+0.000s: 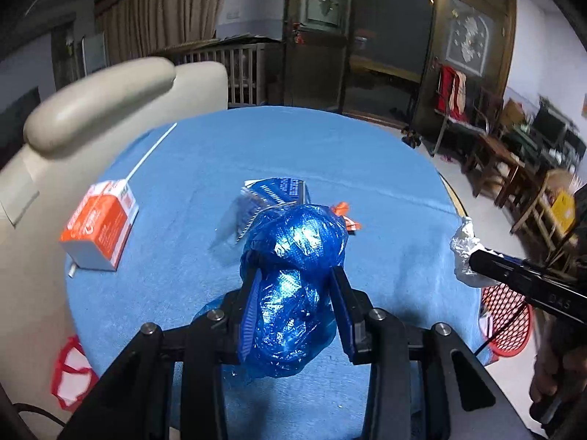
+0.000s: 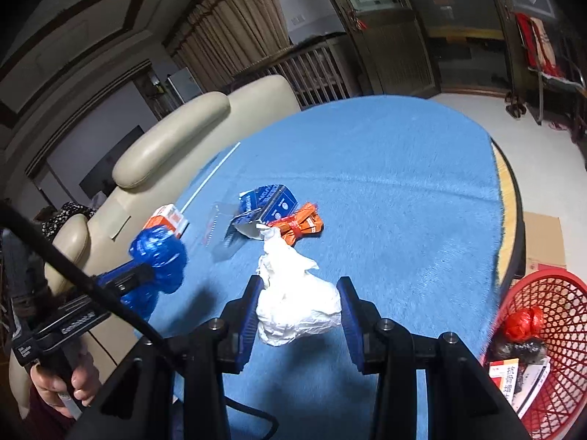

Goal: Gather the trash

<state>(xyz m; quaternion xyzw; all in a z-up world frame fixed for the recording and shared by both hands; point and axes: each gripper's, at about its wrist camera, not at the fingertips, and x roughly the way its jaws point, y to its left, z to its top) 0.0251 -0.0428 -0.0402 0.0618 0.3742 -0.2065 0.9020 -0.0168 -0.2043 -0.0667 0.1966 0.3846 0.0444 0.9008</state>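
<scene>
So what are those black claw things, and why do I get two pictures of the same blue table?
They are two grabbers, and a person holds one in each hand. Each has a small camera looking out along its two fingers, so you get one picture per grabber. In the left one's picture, the left gripper pinches a crumpled blue plastic bag. In the right one's picture, the right gripper pinches a crumpled white wad. On the blue tablecloth lie more bits of trash: an orange and white carton, a blue wrapper, an orange wrapper and a thin white stick. Beside the table stands a red basket with some trash already in it.
</scene>
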